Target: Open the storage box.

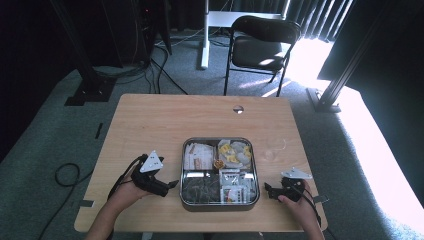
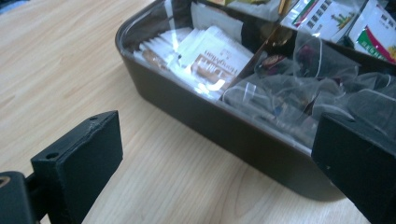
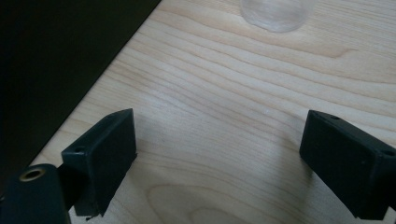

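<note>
A metal tray point(image 1: 220, 203) of small packets point(image 2: 212, 58) sits mid-table point(image 1: 150, 115), between the left hand-held gripper point(image 1: 169, 186) and right hand-held gripper point(image 1: 267, 190), both spread wide and empty. The packets look light, thin and slippery, best pinched by an edge.

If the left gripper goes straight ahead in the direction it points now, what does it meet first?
Most likely the near side wall of the metal tray. The left gripper, jaws wide open, points across bare table at that wall; the clear wrapped packets lie just behind it. Exact height is hard to judge.
</note>
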